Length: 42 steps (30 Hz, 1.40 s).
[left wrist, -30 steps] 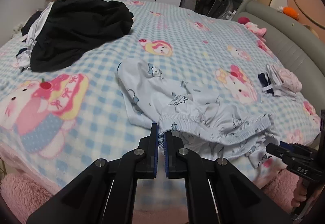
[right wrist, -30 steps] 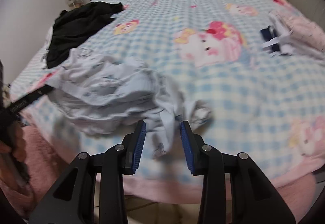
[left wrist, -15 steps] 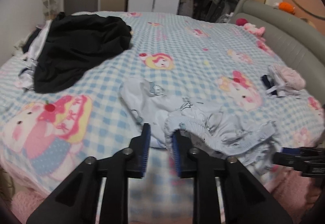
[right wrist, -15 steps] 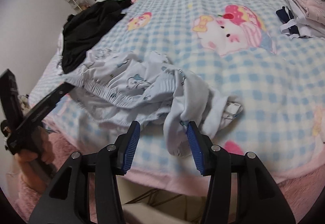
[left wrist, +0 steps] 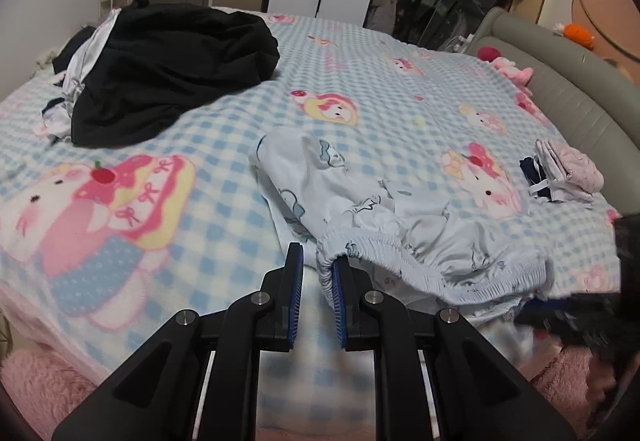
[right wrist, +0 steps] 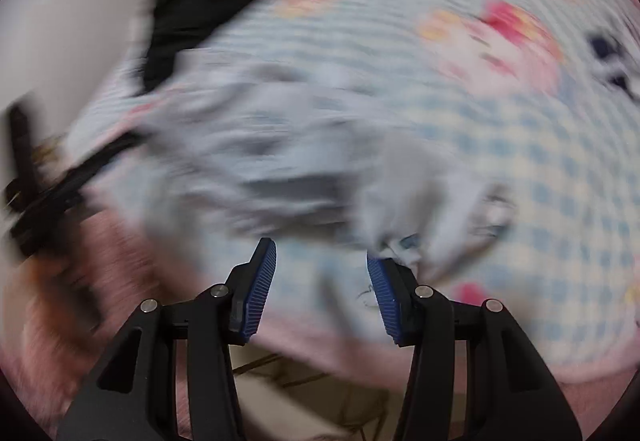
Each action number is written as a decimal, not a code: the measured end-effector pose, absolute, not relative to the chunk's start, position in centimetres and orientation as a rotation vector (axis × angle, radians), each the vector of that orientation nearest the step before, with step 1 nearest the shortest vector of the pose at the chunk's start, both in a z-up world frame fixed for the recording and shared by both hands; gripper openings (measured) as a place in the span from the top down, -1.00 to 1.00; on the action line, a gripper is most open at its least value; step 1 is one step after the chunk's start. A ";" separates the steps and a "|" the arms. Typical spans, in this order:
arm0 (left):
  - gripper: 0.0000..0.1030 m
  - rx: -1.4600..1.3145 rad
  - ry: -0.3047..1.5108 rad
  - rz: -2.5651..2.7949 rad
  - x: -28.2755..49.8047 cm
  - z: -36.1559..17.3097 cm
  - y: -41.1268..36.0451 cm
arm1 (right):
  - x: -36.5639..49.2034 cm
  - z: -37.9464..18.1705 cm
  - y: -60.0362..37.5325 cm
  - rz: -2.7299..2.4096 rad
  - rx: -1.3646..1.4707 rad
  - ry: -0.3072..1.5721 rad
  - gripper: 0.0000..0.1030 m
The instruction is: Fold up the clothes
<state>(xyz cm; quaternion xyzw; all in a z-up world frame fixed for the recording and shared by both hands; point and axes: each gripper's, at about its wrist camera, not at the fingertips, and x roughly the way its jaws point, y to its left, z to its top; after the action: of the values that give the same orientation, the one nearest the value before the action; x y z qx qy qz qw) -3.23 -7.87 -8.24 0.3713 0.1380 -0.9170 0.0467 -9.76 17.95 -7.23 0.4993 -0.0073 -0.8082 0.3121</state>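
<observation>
Pale blue printed pants [left wrist: 360, 209] lie crumpled near the front edge of the bed, elastic waistband toward me. My left gripper [left wrist: 316, 261] is open; the waistband corner rests against its right finger, not clamped. The right wrist view is heavily blurred: the same pale blue pants [right wrist: 260, 145] spread ahead, and a hanging fold lies by the right finger. My right gripper [right wrist: 322, 261] stands wide open with nothing between its pads. The right gripper's dark body [left wrist: 580, 317] shows at the right of the left wrist view.
A black garment pile [left wrist: 160, 61] lies at the bed's far left. Folded pink and navy clothes [left wrist: 564, 173] sit at the right by the grey headboard [left wrist: 580, 101]. The checked cartoon blanket [left wrist: 120, 201] covers the bed; pink fluffy rug [left wrist: 36, 381] below.
My left gripper opened and let go of the waistband, which dropped onto the bed. My right gripper opened wider and is moving fast, blurring its view.
</observation>
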 end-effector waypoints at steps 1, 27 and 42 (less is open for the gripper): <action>0.71 1.143 0.430 -2.804 -3.2 -8.5 -7.8 | -10.4 -7.4 18.2 -2.164 1.322 -0.033 0.14; 0.65 1.129 0.519 -2.827 -2.7 -10.0 -9.2 | -13.6 -3.6 20.3 -2.748 1.033 0.228 -0.07; 0.65 1.124 0.543 -2.848 -2.3 -10.0 -9.4 | -12.6 -8.0 15.8 -2.381 1.281 0.324 -0.14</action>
<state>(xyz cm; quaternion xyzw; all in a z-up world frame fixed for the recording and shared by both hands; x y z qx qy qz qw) -2.30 -9.35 -10.00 0.3615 0.1747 -0.9157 0.0159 -12.55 15.80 -7.98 0.4602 0.1164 -0.8553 0.2075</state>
